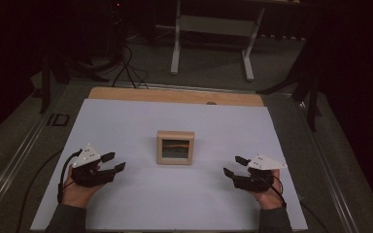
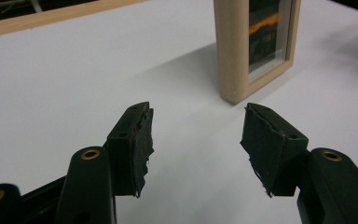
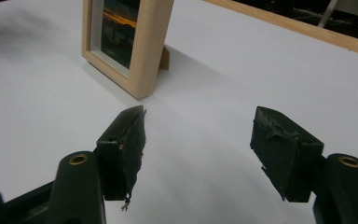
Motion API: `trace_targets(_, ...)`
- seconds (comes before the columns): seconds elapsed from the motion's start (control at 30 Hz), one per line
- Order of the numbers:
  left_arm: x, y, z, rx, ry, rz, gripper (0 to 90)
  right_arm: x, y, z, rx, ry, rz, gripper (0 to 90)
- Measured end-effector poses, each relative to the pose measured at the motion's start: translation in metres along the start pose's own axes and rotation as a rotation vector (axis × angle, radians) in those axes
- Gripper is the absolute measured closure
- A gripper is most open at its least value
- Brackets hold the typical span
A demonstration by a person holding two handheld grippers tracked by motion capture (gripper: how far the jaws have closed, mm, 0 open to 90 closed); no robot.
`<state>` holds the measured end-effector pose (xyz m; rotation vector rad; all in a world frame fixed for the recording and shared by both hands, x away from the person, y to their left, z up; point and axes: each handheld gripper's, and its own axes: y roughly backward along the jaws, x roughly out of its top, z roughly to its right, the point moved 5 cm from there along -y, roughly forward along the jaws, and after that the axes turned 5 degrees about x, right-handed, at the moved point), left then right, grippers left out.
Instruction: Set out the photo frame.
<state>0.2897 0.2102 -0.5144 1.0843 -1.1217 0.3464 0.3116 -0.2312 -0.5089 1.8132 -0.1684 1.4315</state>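
Note:
A small wooden picture frame (image 1: 175,147) stands upright in the middle of the white table top (image 1: 126,121), holding a dark picture with an orange streak. My left gripper (image 1: 114,162) hovers to its left, jaws open and empty, pointing toward the frame. The frame (image 2: 256,44) rises just beyond those jaws (image 2: 196,133) in the left gripper view. My right gripper (image 1: 235,165) sits to the frame's right, also open with nothing between its jaws. In the right gripper view the frame (image 3: 128,39) stands ahead and left of the open gripper (image 3: 199,128).
A wooden strip (image 1: 175,95) runs along the table's far edge. Beyond it a white stand (image 1: 213,34) and cables (image 1: 126,68) sit on the dark floor. Metal rails (image 1: 14,160) flank the table.

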Motion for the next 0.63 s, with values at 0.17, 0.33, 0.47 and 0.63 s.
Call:
trace_targets(0.17, -0.008, 0.01, -0.002, 0.019, -0.001, 0.003, 42.2, -0.006, 0.011, -0.001, -0.017, -0.009, 0.021, 34.7)
trace_targets(0.33, -0.014, 0.024, -0.007, 0.048, 0.016, 0.027, 42.2, -0.014, 0.021, 0.002, -0.035, -0.025, 0.04, 34.7)
trace_targets(0.47, -0.018, 0.031, -0.013, 0.082, 0.023, 0.036, 42.2, -0.016, 0.025, 0.005, -0.036, -0.045, 0.062, 34.8)
trace_targets(0.63, -0.021, 0.035, -0.021, 0.105, 0.044, 0.046, 42.2, -0.019, 0.028, 0.011, -0.051, -0.052, 0.072, 34.9)
